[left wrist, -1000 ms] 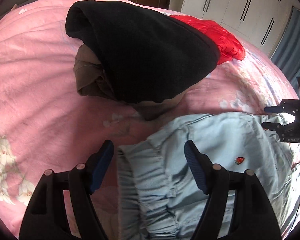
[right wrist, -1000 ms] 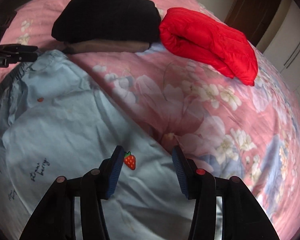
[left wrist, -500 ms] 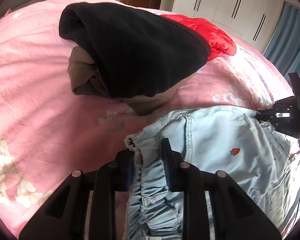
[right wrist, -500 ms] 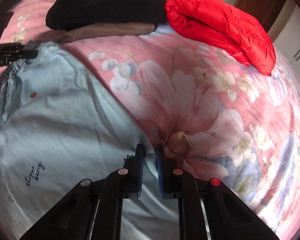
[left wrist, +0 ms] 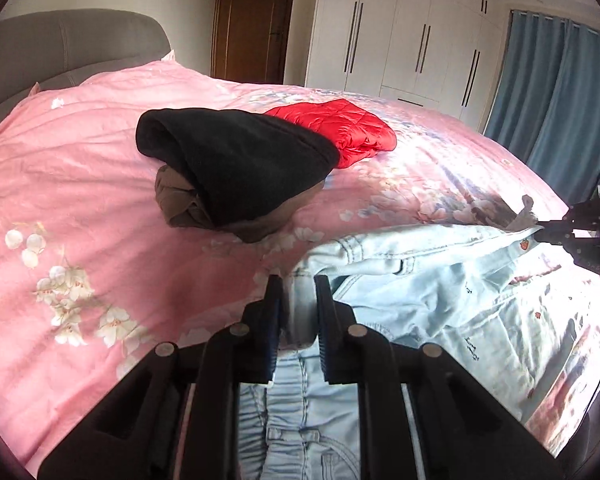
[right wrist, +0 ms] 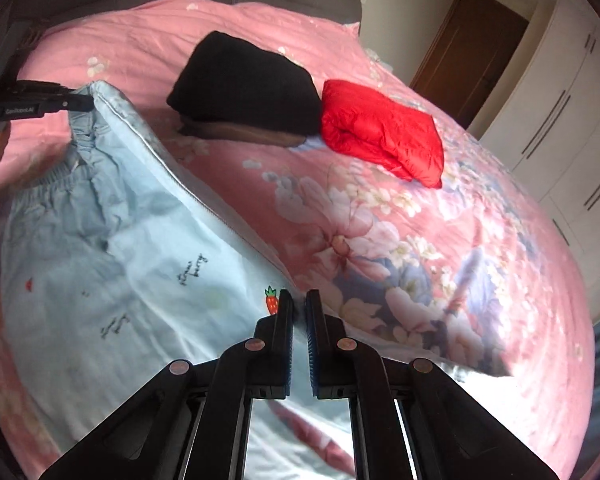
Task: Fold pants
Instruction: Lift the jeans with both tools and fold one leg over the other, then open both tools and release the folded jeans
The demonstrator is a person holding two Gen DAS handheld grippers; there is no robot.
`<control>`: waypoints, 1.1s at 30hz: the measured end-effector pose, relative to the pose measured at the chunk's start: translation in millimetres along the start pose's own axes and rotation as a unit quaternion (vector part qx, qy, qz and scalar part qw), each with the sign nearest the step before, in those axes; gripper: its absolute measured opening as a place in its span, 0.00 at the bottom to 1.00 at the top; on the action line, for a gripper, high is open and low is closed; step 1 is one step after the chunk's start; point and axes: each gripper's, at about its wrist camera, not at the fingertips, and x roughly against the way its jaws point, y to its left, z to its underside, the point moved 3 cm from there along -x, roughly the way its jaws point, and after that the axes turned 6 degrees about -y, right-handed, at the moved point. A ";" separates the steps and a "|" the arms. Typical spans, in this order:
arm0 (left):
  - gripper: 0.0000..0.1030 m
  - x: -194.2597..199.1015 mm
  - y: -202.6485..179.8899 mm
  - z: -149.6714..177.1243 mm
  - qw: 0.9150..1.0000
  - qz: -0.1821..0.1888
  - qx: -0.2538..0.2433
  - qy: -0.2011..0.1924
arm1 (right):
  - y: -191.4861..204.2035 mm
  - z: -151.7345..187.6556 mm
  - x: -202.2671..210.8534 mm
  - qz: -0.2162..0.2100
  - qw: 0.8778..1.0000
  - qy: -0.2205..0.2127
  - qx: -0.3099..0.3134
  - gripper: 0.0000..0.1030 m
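Left wrist view: your left gripper (left wrist: 296, 300) has its jaws clamped on the gathered waistband of the pale blue pants (left wrist: 440, 280), which lie on the pink floral bedspread (left wrist: 100, 200). Your right gripper (right wrist: 296, 312) is pinched tight on the far edge by the strawberry print (right wrist: 271, 300). Step in hand, by my reading: the first fold, edge raised and taut between both grips. Next move calls for carrying both ends across together, level, clear of the black garment (left wrist: 236, 164).

A home bedroom: pink floral bed (left wrist: 80, 200), white wardrobes (left wrist: 412, 32), blue curtains (left wrist: 560, 92).
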 end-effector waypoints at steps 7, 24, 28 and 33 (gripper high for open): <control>0.15 56.2 -6.2 51.2 1.000 -0.006 -0.009 -0.007 | 60.6 32.5 56.7 -0.018 1.000 -0.013 0.015 0.07; 0.34 67.7 -1.3 152.6 0.983 -0.134 -0.096 0.081 | 124.4 112.1 35.8 -0.052 0.995 0.089 0.004 0.07; 0.34 99.6 21.8 144.4 0.992 -0.120 0.009 0.045 | 119.4 105.1 56.6 -0.072 0.994 0.065 -0.049 0.08; 0.42 105.9 -7.7 119.4 0.997 -0.042 0.060 -0.001 | 125.0 90.9 68.0 -0.148 0.978 -0.003 -0.148 0.08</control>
